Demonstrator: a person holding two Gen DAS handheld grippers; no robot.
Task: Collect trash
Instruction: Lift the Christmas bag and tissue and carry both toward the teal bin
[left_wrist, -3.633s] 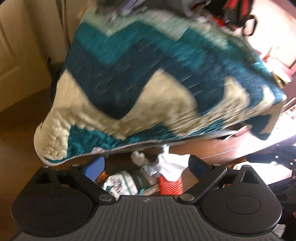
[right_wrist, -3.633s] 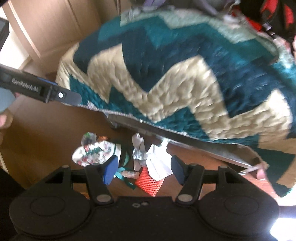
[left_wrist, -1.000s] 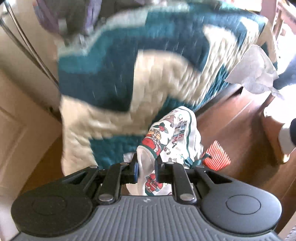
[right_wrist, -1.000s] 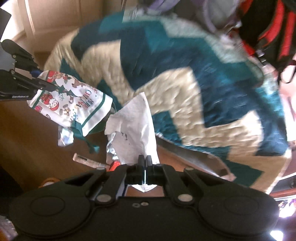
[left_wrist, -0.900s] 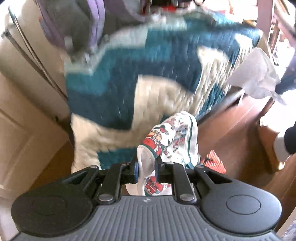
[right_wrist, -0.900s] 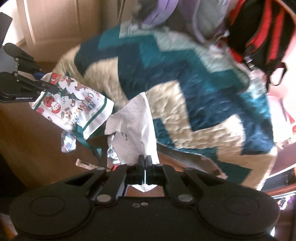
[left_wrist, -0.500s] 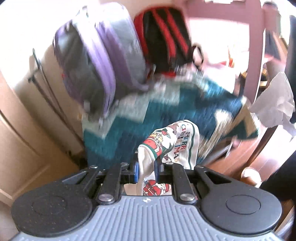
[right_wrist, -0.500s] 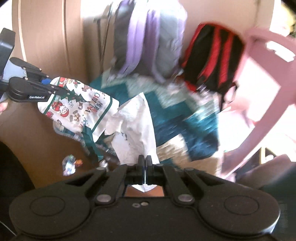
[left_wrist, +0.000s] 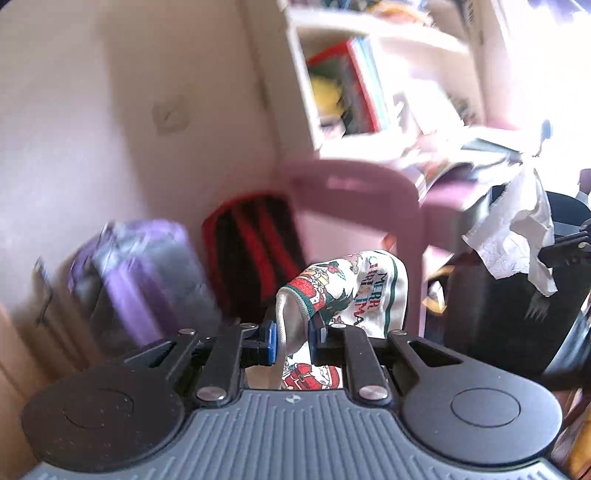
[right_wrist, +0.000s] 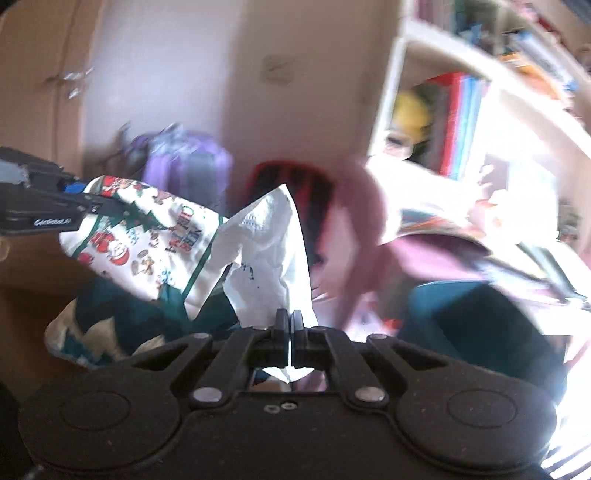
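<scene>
My left gripper (left_wrist: 291, 341) is shut on a white Christmas-print bag (left_wrist: 351, 291) with green trim, held up in the air. The same bag shows at the left of the right wrist view (right_wrist: 147, 243), hanging from the left gripper (right_wrist: 79, 199). My right gripper (right_wrist: 290, 325) is shut on a crumpled white paper napkin (right_wrist: 269, 258), also held up. That napkin hangs at the right of the left wrist view (left_wrist: 513, 236). Both views are blurred by motion.
A pink plastic chair (left_wrist: 369, 192) stands ahead, with a red-and-black backpack (left_wrist: 251, 243) and a purple backpack (left_wrist: 147, 273) behind it. A white bookshelf (right_wrist: 461, 110) is at the back right. A black bin (left_wrist: 509, 314) is at the right. The teal zigzag quilt (right_wrist: 103, 325) lies low left.
Both grippers closed on the floor trash earlier and have kept rising and tilting up with the bag and napkin. The floor and quilt dropped from view; chair, backpacks and shelf came in.
</scene>
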